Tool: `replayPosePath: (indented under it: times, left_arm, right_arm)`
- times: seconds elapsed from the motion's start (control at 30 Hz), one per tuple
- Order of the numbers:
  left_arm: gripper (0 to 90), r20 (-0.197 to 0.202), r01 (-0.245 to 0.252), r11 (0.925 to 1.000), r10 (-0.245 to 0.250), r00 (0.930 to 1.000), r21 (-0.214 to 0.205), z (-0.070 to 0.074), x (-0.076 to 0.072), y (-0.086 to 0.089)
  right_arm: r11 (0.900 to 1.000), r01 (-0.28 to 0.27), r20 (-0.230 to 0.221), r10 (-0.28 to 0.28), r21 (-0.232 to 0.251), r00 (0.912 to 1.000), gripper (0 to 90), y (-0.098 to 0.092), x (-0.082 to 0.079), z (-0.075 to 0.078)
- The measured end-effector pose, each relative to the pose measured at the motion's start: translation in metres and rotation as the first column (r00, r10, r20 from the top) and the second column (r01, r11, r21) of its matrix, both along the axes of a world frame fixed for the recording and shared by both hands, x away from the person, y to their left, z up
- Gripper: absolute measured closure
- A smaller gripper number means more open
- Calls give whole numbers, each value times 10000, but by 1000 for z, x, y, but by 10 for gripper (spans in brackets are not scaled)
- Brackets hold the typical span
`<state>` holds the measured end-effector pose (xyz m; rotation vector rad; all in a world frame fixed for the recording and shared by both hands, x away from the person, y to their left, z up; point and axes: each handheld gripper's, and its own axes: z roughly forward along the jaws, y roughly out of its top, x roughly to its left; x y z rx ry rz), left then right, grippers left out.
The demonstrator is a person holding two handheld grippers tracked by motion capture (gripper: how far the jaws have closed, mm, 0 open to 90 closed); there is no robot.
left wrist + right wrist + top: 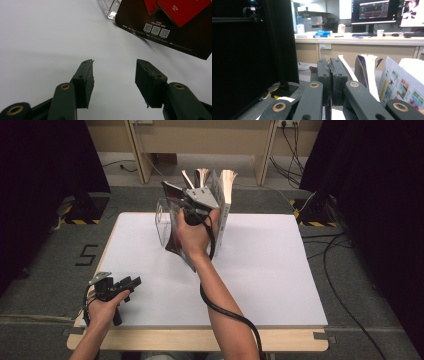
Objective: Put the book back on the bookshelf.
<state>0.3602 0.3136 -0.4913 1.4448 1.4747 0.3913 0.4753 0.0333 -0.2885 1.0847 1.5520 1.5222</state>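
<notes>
I have the right gripper [187, 202] up at the clear acrylic rack [162, 222] near the far edge of the white table [280, 285], its jaws pinched together on the top edge of the dark booklet [175, 240], the one with red cards and small codes on its cover; in the right gripper view the pads meet with only a thin edge showing between them, so I judge the grip narrow and easy to lose. The booklet stands tilted at the rack's near left side, its lower corner close to the table, and the other booklets [227, 182] fan upright just to its right. To do this step well I would keep the pinch firm and guide the booklet straight along the slot, not twisting my wrist, so its cover does not catch the rack wall or drag the neighbours. My left gripper [131, 282] rests low at the near left corner of the table, well apart from the rack, jaws roughly half open with nothing between them; it could come over to steady the rack if it starts to slide
</notes>
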Motion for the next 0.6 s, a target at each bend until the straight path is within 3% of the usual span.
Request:
replayPosePath:
  times: [0.2,0.33,0.6]
  left_arm:
    - [479,3,31,10000,-31,10000,10,0,0,-2]
    - [479,2,72,10000,-72,10000,25,0,0,-3]
    - [479,29,59,10000,-59,10000,42,0,0,-3]
  right_arm:
    - [9972,-643,-207,651,370,9977,871,-16,-18,-5]
    - [9964,-751,-287,763,395,9967,866,-25,-27,-9]
    - [9954,-898,-329,909,336,9953,866,-38,-31,-12]
